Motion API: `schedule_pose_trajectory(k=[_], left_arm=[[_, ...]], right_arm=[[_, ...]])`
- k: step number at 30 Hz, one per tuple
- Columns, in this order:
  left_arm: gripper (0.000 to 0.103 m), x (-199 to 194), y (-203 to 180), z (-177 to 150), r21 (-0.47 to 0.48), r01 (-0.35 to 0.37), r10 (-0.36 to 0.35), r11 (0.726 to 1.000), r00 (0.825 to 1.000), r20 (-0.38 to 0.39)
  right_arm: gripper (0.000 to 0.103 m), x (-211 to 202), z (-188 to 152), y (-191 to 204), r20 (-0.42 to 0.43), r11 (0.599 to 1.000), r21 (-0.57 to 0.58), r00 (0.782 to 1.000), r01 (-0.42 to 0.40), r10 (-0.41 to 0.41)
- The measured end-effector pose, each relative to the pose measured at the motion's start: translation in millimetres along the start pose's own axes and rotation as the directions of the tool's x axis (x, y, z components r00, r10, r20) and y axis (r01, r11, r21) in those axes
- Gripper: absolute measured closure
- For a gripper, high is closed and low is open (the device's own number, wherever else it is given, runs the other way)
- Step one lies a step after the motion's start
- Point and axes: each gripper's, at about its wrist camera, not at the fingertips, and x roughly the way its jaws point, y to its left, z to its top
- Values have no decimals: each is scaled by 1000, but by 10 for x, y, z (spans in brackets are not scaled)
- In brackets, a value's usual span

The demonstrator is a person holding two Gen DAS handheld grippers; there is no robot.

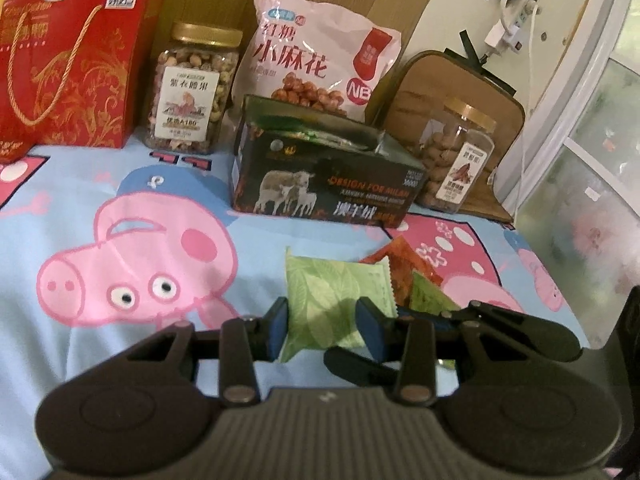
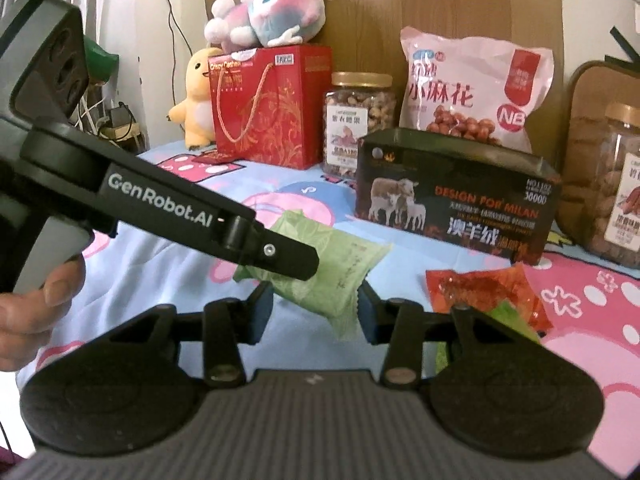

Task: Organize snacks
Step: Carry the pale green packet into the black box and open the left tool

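A pale green snack packet (image 1: 332, 296) is lifted off the cartoon-pig cloth (image 1: 120, 208), with my left gripper (image 1: 324, 330) shut on it, a blue pad on each side. In the right wrist view the same green packet (image 2: 340, 276) hangs tilted. One of the left gripper's fingers (image 2: 280, 254) crosses its upper part. My right gripper (image 2: 314, 314) is shut on its lower end. A red packet (image 1: 404, 276) (image 2: 480, 292) and a second green packet (image 1: 430, 300) (image 2: 508, 312) lie on the cloth to the right. An open dark box with sheep printed on it (image 1: 332, 188) (image 2: 460, 208) stands behind them.
Along the back stand a red gift bag (image 1: 68, 64), a nut jar (image 1: 192, 92), a pink snack bag (image 1: 320, 52) and a second jar (image 1: 456, 160). Plush toys (image 2: 264, 12) sit on the gift bag. A hand (image 2: 36, 304) holds the left gripper's handle.
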Motion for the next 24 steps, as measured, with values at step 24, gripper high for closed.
schedule_pose_trajectory(k=[24], left_arm=[[57, 630, -34, 1261, 46, -139, 131, 989, 982, 136]], right_arm=[[34, 439, 671, -951, 166, 988, 79, 976, 132, -143]])
